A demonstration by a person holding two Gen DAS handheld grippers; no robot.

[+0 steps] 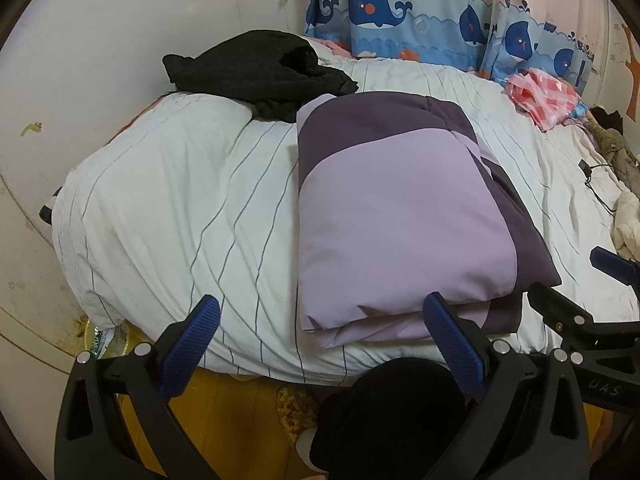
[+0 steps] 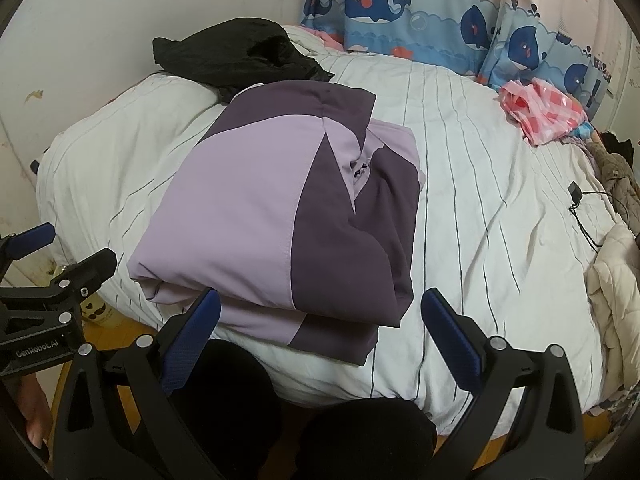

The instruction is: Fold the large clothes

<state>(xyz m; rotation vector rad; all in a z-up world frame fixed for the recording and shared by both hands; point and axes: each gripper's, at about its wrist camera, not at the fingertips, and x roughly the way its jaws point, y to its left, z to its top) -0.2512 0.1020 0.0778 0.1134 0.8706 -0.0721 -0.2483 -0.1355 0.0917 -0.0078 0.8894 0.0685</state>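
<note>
At the far left of the bed [image 1: 160, 216], a black garment [image 1: 256, 68] lies crumpled against the wall, unfolded. To its right, in the middle of the striped duvet and near the front edge, sits the purple jacket [image 1: 392, 216], already folded into a compact, thick rectangle of lilac and dark purple panels. Further right lie a pink checked cloth [image 1: 544, 96] and, at the bed's right edge, a cream padded garment [image 2: 616, 280].

The left tongs [image 1: 324, 320] hang wide apart and empty, low at the bed's front edge, with one blue pad just beside the jacket's near fold. The right tongs [image 2: 320, 316] are likewise spread wide, holding nothing, straddling the jacket's near right corner from just in front.

The jacket looks finished, so the step in hand is probably the release after the last fold. The next move likely calls for shifting the bundle aside or reaching back-left for the black garment and spreading it flat.

The right wrist view alone shows the jacket's right side, where a collar or zipper area is tucked between panels, and a black charger with cable [image 2: 576, 196] more clearly. The left wrist view shows more bare duvet to the jacket's left.
</note>
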